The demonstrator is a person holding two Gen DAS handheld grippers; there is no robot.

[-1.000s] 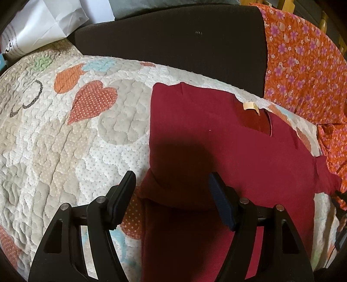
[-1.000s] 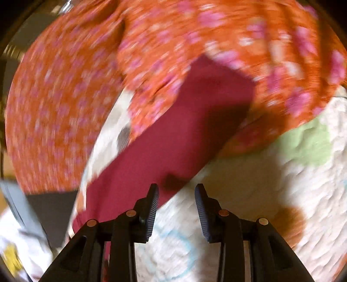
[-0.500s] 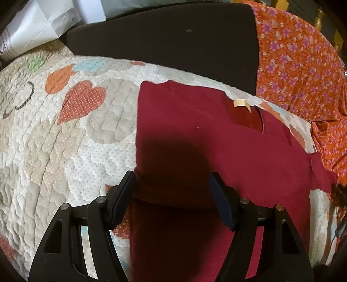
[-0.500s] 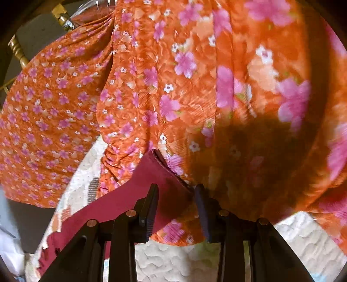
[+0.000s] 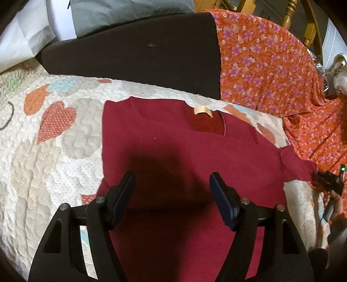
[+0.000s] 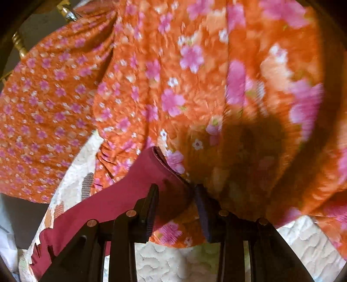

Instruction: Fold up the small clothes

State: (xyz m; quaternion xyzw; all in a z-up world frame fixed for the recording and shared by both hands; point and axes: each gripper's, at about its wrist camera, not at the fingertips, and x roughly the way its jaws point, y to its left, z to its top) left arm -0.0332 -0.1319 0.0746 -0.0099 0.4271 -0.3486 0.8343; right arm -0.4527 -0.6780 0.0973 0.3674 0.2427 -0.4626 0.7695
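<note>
Maroon cloth fills the middle of the left wrist view: a small shirt (image 5: 173,151) is spread flat on a quilt (image 5: 54,151) stitched with hearts, its neck opening and a pale label (image 5: 202,110) turned toward the far edge. One side of the shirt is seen already folded in, giving a straight edge on the left. The left tongs (image 5: 172,184) are held above the shirt's near part; their jaws are opening, wide apart, and nothing is pinched between them, though a shadow is cast on the cloth beneath. A dark cushion (image 5: 130,54) is seen beyond the quilt, and an orange flowered cloth (image 5: 271,65) lies to the right, draped toward a wooden chair (image 5: 290,17).

The shirt's right sleeve (image 6: 156,171) is stretched out over the flowered cloth (image 6: 151,76). In the right wrist view the sleeve's hemmed end is seen lying between the fingers of the right tongs (image 6: 175,191), which are part closed around it. Whether the pads actually press on the sleeve cannot be told, since that view is blurred. In the left view the right tongs (image 5: 325,177) are glimpsed at the sleeve's tip.
</note>
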